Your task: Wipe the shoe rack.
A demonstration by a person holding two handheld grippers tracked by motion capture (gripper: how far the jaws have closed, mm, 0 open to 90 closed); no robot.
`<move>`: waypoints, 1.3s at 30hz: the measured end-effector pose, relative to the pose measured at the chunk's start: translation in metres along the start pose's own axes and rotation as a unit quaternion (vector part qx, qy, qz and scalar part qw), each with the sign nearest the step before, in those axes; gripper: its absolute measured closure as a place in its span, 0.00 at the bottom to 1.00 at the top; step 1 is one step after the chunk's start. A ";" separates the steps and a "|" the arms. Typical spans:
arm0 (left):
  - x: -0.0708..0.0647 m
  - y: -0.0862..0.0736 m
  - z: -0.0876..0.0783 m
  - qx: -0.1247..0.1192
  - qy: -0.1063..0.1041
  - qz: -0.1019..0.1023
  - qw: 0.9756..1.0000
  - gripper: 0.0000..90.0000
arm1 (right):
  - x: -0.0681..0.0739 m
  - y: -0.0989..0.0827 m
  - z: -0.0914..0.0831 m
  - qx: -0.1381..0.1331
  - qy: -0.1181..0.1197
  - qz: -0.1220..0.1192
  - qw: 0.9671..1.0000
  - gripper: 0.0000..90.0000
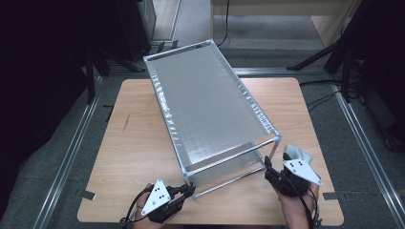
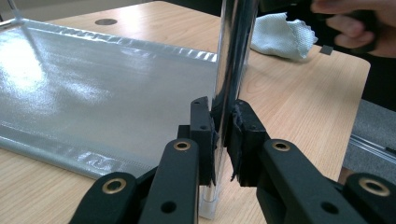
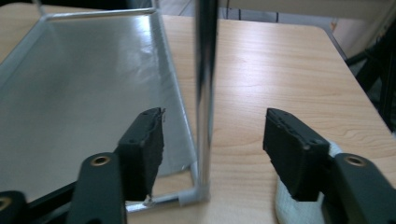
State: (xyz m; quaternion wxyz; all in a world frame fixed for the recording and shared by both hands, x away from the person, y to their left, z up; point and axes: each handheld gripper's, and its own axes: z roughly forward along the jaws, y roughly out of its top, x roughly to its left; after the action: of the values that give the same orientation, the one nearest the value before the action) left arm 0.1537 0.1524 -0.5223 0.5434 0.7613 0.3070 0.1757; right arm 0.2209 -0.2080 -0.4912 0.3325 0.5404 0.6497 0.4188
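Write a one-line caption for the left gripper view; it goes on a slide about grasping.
Left gripper shut on a chrome upright post of the silver rack, on a wooden table.

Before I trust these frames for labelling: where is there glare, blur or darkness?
High view: the surroundings are dark, while the rack's silver shelf looks washed out. Left gripper view: glare on the shelf at left, and the person's hand is blurred. Right gripper view: the rack's upright post is soft and dark.

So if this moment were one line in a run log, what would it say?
left gripper: shut on silver metal-framed shelf rack's near post | right gripper: open around other post | pale cloth: on wooden table
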 end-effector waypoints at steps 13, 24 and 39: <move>0.004 0.000 -0.001 -0.001 0.007 -0.005 1.000 0.91 | 0.005 0.007 0.024 -0.016 0.023 -0.001 1.000 0.90; 0.004 -0.001 -0.003 0.000 0.007 -0.010 1.000 0.91 | 0.018 0.018 0.050 -0.021 0.020 -0.015 0.999 0.91; -0.018 0.003 0.012 0.001 -0.014 -0.008 1.000 0.91 | 0.029 0.033 0.092 -0.039 0.023 -0.013 0.999 0.91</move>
State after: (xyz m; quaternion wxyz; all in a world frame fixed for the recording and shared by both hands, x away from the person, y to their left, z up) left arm 0.1479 0.1312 -0.5223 0.5483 0.7617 0.3059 0.1602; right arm 0.3111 -0.1607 -0.5000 0.3439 0.5083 0.6474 0.4519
